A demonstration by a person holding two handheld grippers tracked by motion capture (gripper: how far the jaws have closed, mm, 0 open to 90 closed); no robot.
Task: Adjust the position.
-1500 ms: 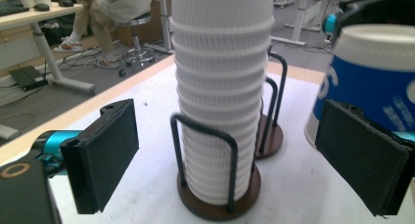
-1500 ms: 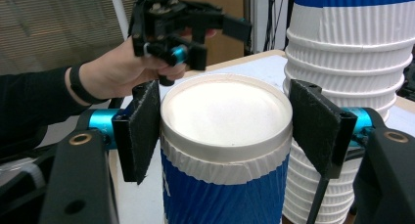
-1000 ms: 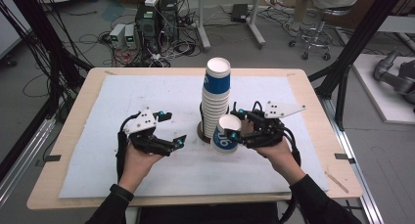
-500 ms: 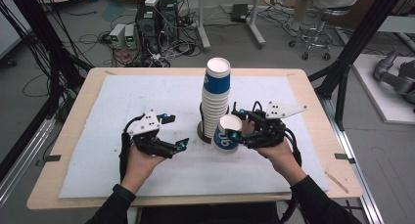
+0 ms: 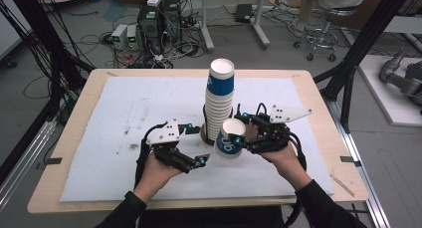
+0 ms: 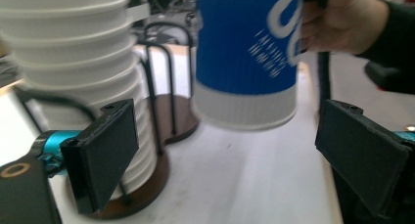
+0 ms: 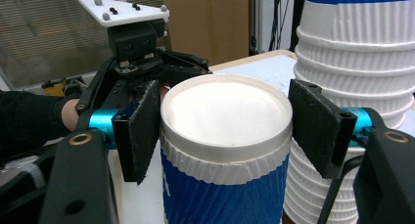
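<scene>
The right gripper (image 5: 238,134) is clamped on one blue paper cup (image 5: 229,139), holding it off the table beside the tall cup stack (image 5: 219,101) on its wire holder, presumably for a handover. The left gripper (image 5: 196,144) stands spread wide and empty, aimed at the cup.

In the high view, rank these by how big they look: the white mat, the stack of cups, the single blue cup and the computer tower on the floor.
1. white mat
2. stack of cups
3. Single blue cup and computer tower look alike; the tower stands farther off, so unranked.
</scene>
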